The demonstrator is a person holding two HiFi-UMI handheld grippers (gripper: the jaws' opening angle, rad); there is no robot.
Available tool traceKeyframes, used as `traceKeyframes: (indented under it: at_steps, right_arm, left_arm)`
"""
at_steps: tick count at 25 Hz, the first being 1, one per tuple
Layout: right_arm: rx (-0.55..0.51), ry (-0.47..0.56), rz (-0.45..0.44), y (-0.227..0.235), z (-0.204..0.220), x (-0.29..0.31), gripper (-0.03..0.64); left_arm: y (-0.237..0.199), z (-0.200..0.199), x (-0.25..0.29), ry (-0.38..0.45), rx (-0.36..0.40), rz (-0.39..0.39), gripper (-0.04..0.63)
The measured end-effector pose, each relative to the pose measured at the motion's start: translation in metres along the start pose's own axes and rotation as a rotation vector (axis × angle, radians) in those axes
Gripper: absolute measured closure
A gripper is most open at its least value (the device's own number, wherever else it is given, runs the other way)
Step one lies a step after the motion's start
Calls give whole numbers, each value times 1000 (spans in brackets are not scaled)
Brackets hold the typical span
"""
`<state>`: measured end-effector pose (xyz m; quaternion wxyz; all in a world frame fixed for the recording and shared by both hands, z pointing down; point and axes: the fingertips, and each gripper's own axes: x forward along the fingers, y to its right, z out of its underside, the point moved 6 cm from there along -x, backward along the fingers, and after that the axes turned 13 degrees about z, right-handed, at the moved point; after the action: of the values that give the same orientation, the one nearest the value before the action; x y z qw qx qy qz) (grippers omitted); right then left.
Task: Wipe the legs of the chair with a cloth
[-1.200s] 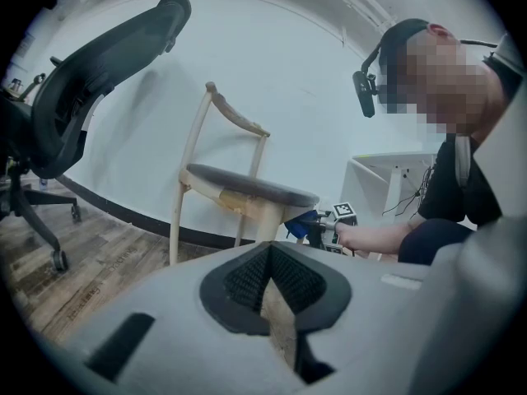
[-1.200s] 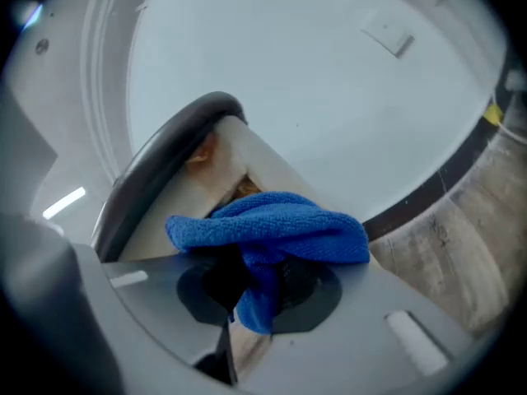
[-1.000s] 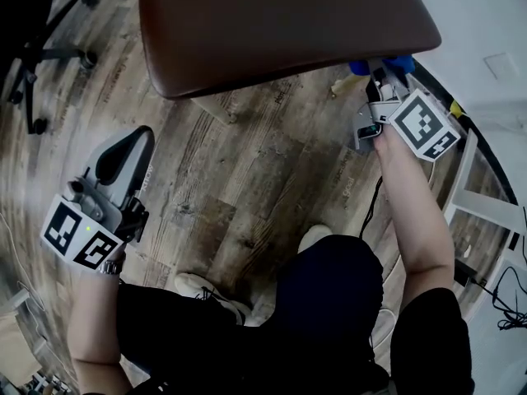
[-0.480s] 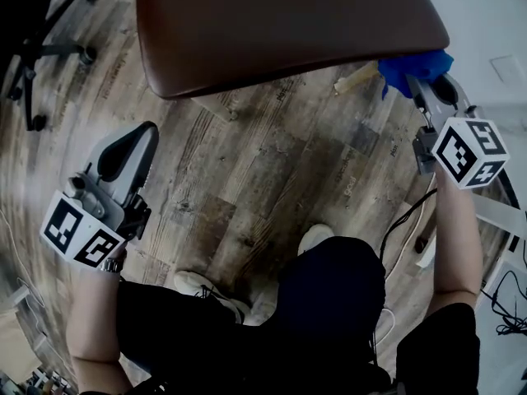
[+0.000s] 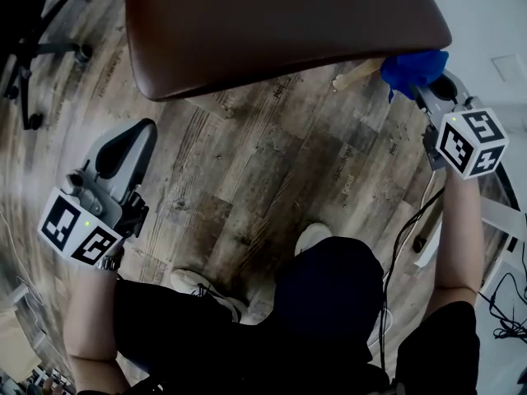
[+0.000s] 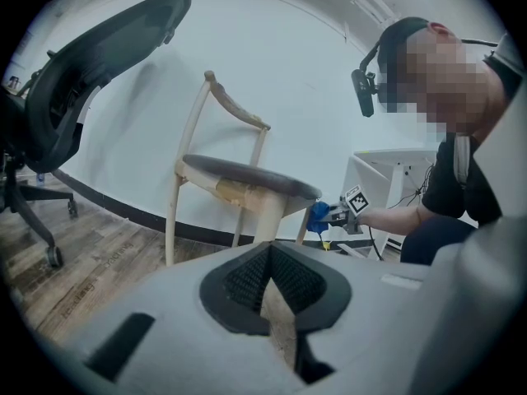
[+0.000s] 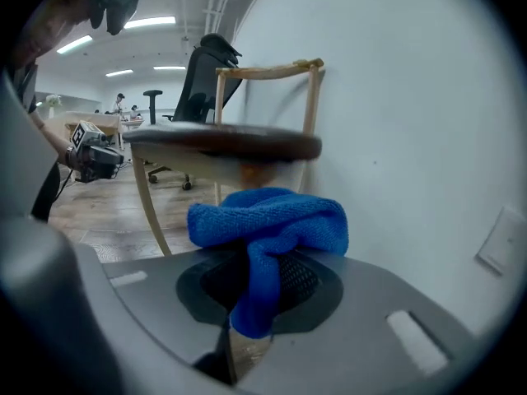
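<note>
the bunched, nubbly blue microfibre cloth (image 7: 272, 216) hangs pinched in the right claw (image 7: 262, 282), just beside a pale wooden chair leg (image 5: 356, 76) under the brown padded seat (image 5: 280, 23). left claw (image 6: 268, 262) pressed together, empty.

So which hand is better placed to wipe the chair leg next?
Right: the right gripper clamps the blue cloth close beside a chair leg, while the left gripper is shut, empty and farther off.
</note>
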<state>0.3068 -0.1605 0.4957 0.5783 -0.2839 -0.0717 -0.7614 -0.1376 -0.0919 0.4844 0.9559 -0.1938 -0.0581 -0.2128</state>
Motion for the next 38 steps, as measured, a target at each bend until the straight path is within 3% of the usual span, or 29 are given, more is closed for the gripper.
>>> traceKeyframes:
  at_steps: [6, 12, 21, 29, 38]
  right_arm:
    - [21, -141, -36, -11, 70, 53, 546]
    - [-6, -275, -6, -13, 147, 116, 549]
    - [-108, -455, 22, -35, 221, 175, 552]
    - [-69, -467, 37, -38, 223, 176, 552]
    - [-31, -242, 124, -19, 147, 114, 552]
  left_arm:
    - [-4, 3, -3, -11, -9, -20, 595]
    - [-5, 7, -7, -30, -19, -44, 595]
    - [-5, 8, -11, -49, -32, -66, 595]
    - [-7, 11, -10, -52, -42, -75, 595]
    - [-5, 7, -10, -22, -25, -55, 595]
